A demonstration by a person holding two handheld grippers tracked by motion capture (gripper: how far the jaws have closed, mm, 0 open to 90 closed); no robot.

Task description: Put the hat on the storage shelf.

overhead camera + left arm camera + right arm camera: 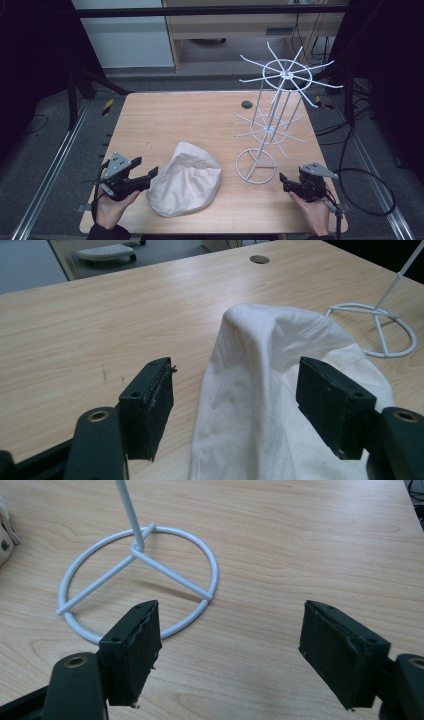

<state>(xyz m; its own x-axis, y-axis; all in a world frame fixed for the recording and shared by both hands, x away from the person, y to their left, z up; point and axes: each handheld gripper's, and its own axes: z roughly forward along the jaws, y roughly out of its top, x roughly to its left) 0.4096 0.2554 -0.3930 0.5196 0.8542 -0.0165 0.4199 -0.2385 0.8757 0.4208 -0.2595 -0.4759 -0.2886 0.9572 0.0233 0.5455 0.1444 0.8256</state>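
Observation:
A crumpled white cloth bag (185,177) lies on the wooden table (175,120), near the front and left of centre. My left gripper (146,167) is open at the bag's left edge. In the left gripper view the bag (270,380) lies between the spread jaws of my left gripper (235,375), and the left pad stands clear of it. A white wire rack (270,125) with two tiers of radiating hooks stands to the right. My right gripper (284,182) is open, just right of the rack's ring base (137,550), with nothing between its jaws (232,615).
A round cable hole (246,104) sits near the table's far edge. The rack's upper hooks (287,75) spread wide above the table's back right. Bare wood shows at the back left. A cable (370,195) loops off the table's right side.

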